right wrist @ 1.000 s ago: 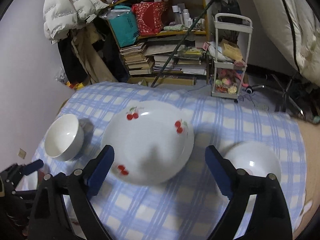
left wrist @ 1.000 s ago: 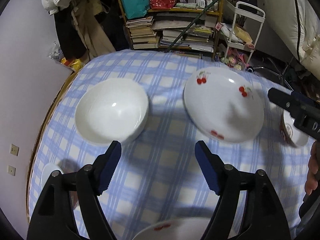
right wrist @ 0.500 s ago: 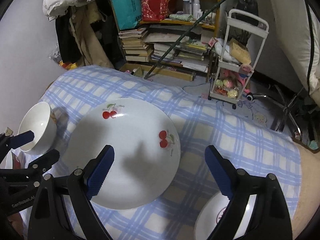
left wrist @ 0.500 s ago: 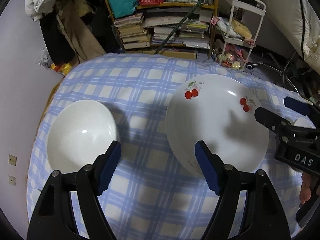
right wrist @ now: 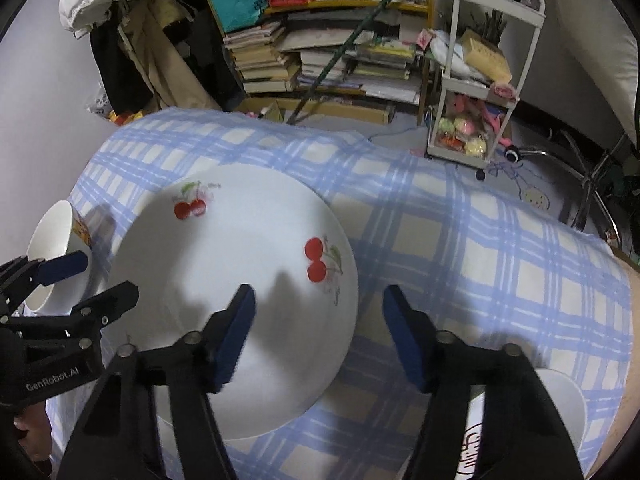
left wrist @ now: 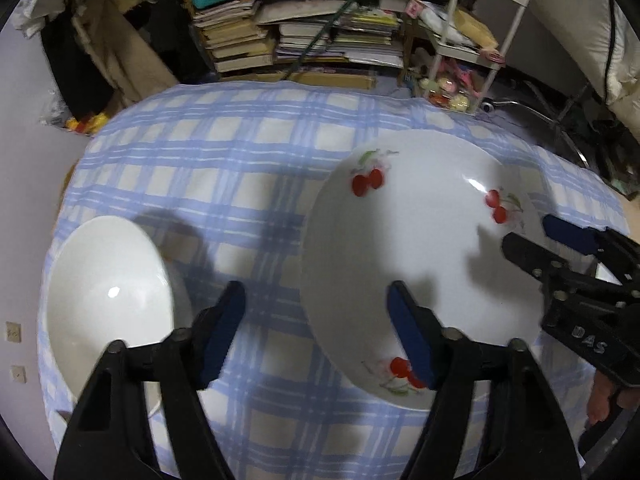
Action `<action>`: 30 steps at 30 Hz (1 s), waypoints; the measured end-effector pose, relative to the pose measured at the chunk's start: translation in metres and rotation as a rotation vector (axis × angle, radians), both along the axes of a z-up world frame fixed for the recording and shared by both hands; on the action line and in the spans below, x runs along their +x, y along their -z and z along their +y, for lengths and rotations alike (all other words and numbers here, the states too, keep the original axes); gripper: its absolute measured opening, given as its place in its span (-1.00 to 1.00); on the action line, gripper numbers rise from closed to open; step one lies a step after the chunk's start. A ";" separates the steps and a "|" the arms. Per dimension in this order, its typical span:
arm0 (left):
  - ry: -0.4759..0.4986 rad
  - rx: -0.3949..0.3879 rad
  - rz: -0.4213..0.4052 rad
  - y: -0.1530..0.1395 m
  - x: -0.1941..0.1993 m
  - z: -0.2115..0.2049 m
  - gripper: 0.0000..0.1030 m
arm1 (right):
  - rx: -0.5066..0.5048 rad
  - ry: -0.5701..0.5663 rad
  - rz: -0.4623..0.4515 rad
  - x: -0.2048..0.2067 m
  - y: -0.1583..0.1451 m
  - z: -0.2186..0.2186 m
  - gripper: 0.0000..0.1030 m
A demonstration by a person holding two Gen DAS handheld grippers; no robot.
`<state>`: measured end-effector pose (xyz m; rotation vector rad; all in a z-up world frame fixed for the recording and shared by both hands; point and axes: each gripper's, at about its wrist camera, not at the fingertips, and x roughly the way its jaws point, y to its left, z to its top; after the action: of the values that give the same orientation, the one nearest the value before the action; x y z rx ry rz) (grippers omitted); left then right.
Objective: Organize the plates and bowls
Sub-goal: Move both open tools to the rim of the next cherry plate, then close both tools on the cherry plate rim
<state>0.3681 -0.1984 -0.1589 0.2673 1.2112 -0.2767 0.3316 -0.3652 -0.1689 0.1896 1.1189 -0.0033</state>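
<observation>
My left gripper (left wrist: 316,320) and right gripper (right wrist: 318,322) apart but closing astride the cherry plate (left wrist: 420,264) rim; casings lettered "DAS", "GenRobot.AI".

A large white plate (left wrist: 416,264) with red cherry prints lies flat on the checked surface, a plain white bowl (left wrist: 104,308) upright beside it.

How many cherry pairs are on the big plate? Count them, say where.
3 on the big plate: one cherry pair near its far-left rim, one by the right rim, one at the near rim, partly hidden. None seen elsewhere.
</observation>
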 end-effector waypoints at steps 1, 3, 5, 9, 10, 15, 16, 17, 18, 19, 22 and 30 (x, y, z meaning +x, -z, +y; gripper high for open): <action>0.011 -0.006 0.017 0.002 0.001 -0.001 0.12 | 0.001 -0.003 0.009 0.000 0.002 0.001 0.08; 0.028 0.000 0.032 0.006 0.003 -0.002 -0.10 | -0.004 -0.001 0.020 0.000 0.005 0.001 -0.20; 0.027 0.015 0.042 0.011 0.006 -0.002 -0.20 | -0.011 -0.002 0.025 -0.001 0.007 -0.001 -0.29; 0.002 -0.010 0.080 0.019 0.016 0.004 -0.43 | 0.014 0.010 0.028 -0.002 0.007 -0.008 -0.46; -0.001 -0.030 0.092 0.019 0.017 0.006 -0.46 | 0.026 0.013 0.028 -0.002 0.007 -0.010 -0.47; 0.021 -0.011 0.090 0.019 0.031 -0.002 -0.57 | 0.051 0.021 0.011 -0.004 0.008 -0.014 -0.52; 0.020 -0.011 0.098 0.020 0.033 -0.003 -0.57 | 0.049 0.024 0.011 -0.003 0.009 -0.014 -0.57; 0.019 -0.019 0.113 0.020 0.036 -0.002 -0.58 | 0.043 0.030 0.009 -0.004 0.009 -0.014 -0.66; 0.018 -0.031 0.128 0.020 0.038 0.000 -0.60 | 0.050 0.034 0.007 -0.004 0.009 -0.016 -0.68; 0.016 -0.044 0.139 0.019 0.040 0.003 -0.61 | 0.077 0.043 0.006 -0.005 0.008 -0.019 -0.69; 0.002 -0.070 0.149 0.014 0.038 0.009 -0.63 | 0.139 0.051 -0.011 -0.009 0.004 -0.024 -0.70; 0.031 -0.051 0.094 -0.009 0.016 0.016 -0.63 | 0.154 0.050 -0.033 -0.020 -0.007 -0.015 -0.70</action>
<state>0.3838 -0.1821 -0.1496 0.2312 1.2919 -0.3495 0.3117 -0.3798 -0.1620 0.3537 1.0817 0.0413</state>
